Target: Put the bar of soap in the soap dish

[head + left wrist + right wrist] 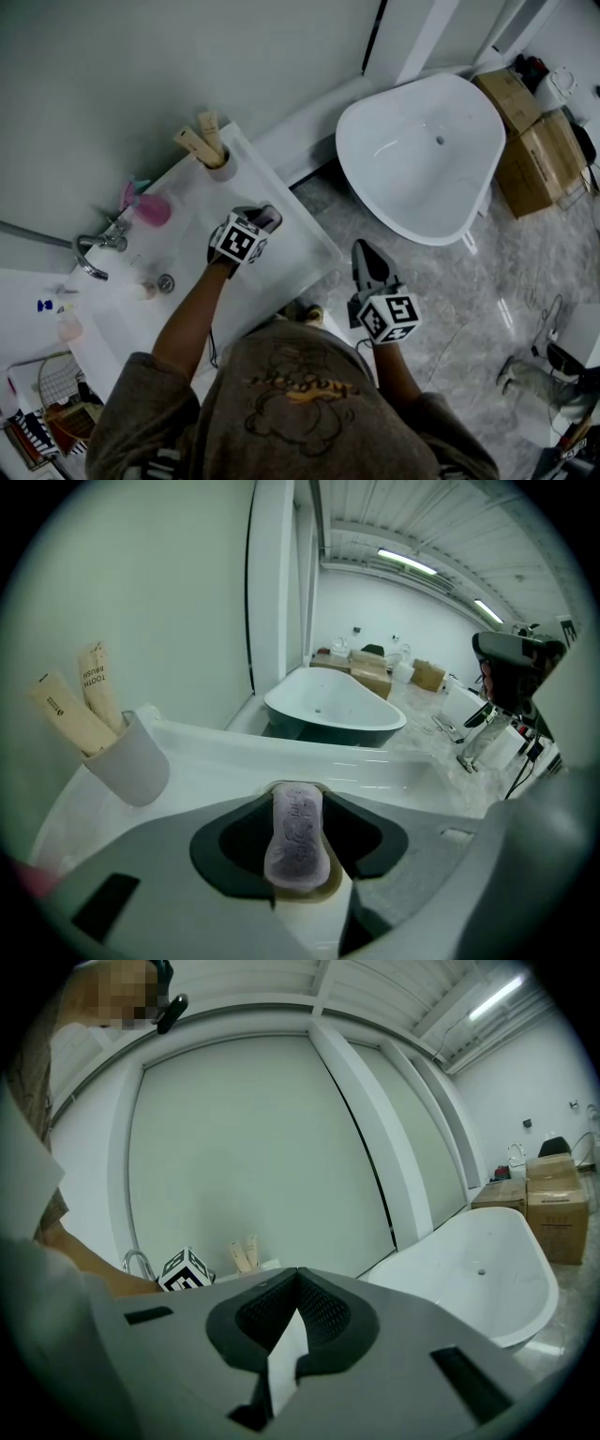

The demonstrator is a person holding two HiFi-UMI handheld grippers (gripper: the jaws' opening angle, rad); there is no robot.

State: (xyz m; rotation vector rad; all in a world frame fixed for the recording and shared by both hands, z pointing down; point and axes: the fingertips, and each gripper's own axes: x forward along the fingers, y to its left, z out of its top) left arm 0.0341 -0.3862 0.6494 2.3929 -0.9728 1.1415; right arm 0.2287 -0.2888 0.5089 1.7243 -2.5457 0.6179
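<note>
Bar of soap [297, 836] lay in the soap dish [314, 893], between the open left tool's [298, 788] jaws, right tool [298, 1283] closed, empty.

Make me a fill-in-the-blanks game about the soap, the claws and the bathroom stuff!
Between the jaws of the left claw lies a bar of ___.
The right claw is ___, with nothing in it.
The cup by the wall holds ___ packets.
Beyond the sink stands a white ___.
Missing words: soap; shut; two; bathtub.
</note>
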